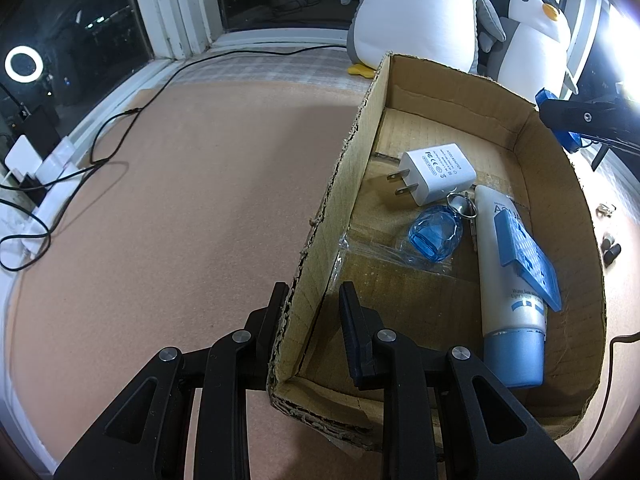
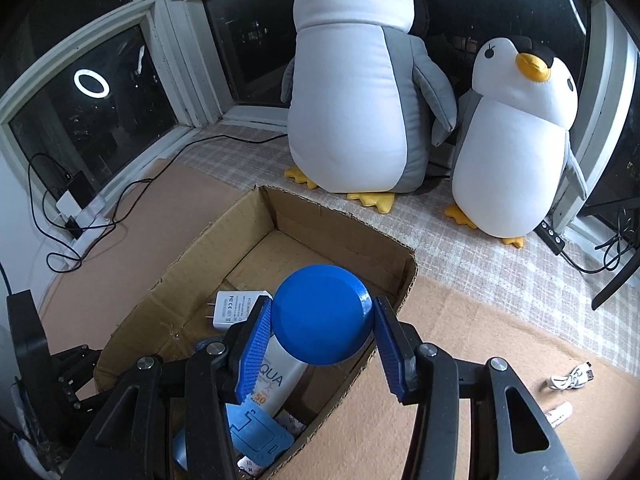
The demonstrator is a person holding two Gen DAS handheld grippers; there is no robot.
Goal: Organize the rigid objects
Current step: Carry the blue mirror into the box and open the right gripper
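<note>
A tan mat (image 1: 180, 200) bears the cardboard box (image 1: 556, 216), cables, perhaps batteries.

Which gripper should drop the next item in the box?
Right. The right gripper already holds the blue disc over the box. The left gripper is clamped on the box wall, steadying it.

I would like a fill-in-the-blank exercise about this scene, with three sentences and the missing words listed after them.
1. The left gripper is clamped on the wall of the cardboard ____.
2. The right gripper holds a round object whose colour is ____.
3. The white charger lies ____ the box, near the sunscreen tube.

Missing words: box; blue; inside
</note>
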